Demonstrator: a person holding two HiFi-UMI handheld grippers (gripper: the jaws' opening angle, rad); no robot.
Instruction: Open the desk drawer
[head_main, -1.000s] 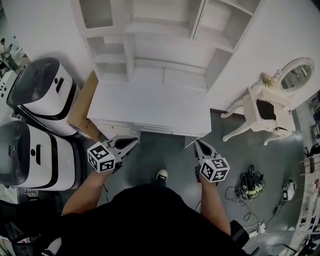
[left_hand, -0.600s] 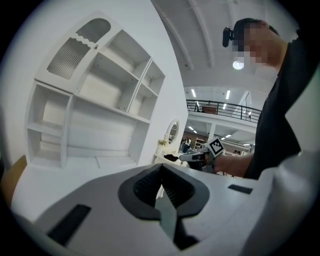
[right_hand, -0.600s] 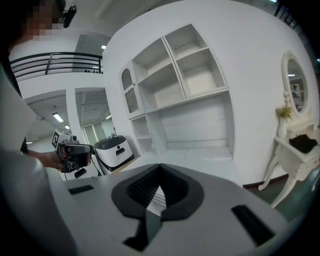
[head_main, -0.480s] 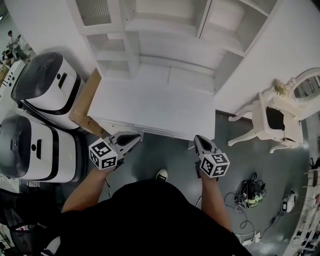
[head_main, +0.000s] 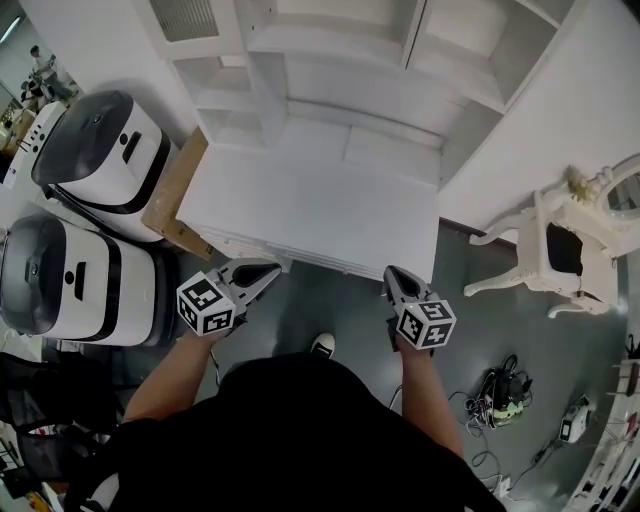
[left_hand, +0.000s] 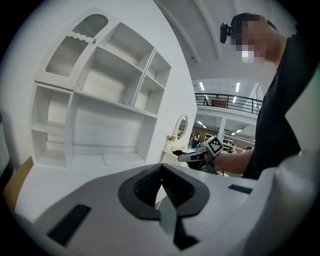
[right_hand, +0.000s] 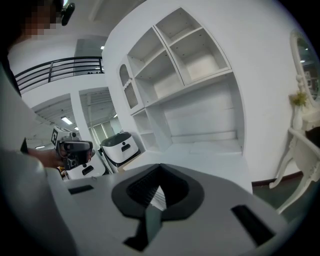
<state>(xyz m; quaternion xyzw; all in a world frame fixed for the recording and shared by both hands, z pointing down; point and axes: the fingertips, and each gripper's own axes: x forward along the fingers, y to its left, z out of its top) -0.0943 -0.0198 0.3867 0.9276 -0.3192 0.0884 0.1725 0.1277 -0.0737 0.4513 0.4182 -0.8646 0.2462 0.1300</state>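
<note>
Both grippers have closed in on the desk's front edge since a second ago, and the whole view has swung so the white chair (head_main: 556, 250) sits further toward the right border. Your left gripper (head_main: 264, 273) now hangs just off the left end of that edge, and your right gripper (head_main: 395, 279) just off the right end. Neither touches it as far as the head view shows.

Both tools are clenched and empty. In each gripper view the jaws meet at their tips with nothing between them.

The desk drawer (head_main: 322, 261) lies under the desk top (head_main: 310, 210), along the near edge between your two grippers. From above only a thin moulded strip of its front shows, and it looks fully in. No handle or knob can be made out in any view.

You are on the approach, then — the drawer is not yet touched. The next move calls for picking one tool and bringing it lower and in toward the drawer front. From this height you are looking down on the top rather than at the face. Let its jaws part before you reach for anything, find the handle or a lip under the edge, take hold there, and pull straight back toward yourself. Your shoe (head_main: 322, 346) stands in the pull path below, so leave room.
</note>
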